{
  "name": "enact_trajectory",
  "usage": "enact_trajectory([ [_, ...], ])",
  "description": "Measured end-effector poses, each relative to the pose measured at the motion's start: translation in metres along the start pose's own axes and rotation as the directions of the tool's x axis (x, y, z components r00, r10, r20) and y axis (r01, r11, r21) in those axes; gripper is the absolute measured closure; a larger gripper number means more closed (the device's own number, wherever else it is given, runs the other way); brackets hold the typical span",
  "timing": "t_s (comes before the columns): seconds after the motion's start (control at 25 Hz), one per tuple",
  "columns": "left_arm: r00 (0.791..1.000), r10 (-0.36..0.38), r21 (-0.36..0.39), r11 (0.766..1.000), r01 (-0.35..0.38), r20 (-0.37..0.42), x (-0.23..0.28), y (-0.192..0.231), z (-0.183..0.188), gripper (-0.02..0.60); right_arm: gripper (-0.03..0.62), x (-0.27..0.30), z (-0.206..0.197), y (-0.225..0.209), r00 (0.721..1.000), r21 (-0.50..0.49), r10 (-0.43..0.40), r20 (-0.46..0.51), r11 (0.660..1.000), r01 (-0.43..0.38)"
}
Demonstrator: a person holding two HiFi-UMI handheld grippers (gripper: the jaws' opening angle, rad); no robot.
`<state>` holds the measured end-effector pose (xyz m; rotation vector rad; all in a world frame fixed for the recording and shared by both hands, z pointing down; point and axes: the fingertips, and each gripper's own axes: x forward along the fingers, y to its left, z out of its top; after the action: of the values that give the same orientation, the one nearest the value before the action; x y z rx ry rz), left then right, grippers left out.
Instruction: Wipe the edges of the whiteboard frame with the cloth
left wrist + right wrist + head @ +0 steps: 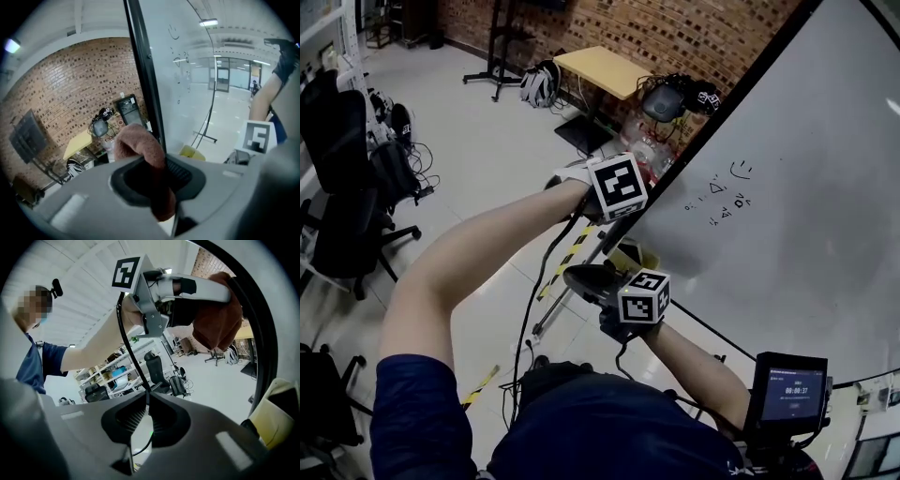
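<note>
The left gripper (159,183) has its jaws clamped on the cloth (139,146) at the frame (142,65); the right gripper (147,414) has jaws closed, empty. Press it flat on the edge, sliding steadily.

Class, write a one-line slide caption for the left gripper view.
Left gripper clamps a reddish-brown cloth at the whiteboard's black frame, brick wall behind.

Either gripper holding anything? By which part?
Left gripper pinches the cloth partway along; cloth shows above and below the jaws. Right gripper shut, empty.
</note>
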<state>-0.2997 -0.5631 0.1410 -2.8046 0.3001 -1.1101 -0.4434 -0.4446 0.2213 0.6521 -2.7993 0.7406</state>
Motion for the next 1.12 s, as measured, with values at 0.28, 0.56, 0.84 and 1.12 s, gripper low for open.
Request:
enact_trajectory([
  [0.28, 0.994, 0.082, 0.143, 0.987, -0.072, -0.066, -0.01, 0.007, 0.029, 0.508, 0.568, 0.008, -0.002, 0.006, 0.998, -0.055, 0.021, -0.064, 0.998, -0.024],
  [0.56, 0.999, 0.035, 0.108, 0.994, -0.033, -0.017, -0.033, 0.004, 0.072, 0.508, 0.568, 0.006, 0.018, 0.01, 0.997, -0.076, 0.039, -0.066, 0.996, -0.044],
  [0.84, 0.999, 0.047, 0.121, 0.991, -0.049, 0.021, -0.057, 0.021, 0.102, 0.508, 0.568, -0.001, 0.057, 0.002, 0.991, -0.22, -0.039, -0.126, 0.975, 0.01],
  [1.12, 0.987, 0.053, 0.097, 0.993, -0.068, 0.152, -0.1, 0.036, 0.151, 0.508, 0.568, -0.01, 0.106, 0.02, 0.983, -0.387, -0.094, -0.16, 0.922, 0.025],
])
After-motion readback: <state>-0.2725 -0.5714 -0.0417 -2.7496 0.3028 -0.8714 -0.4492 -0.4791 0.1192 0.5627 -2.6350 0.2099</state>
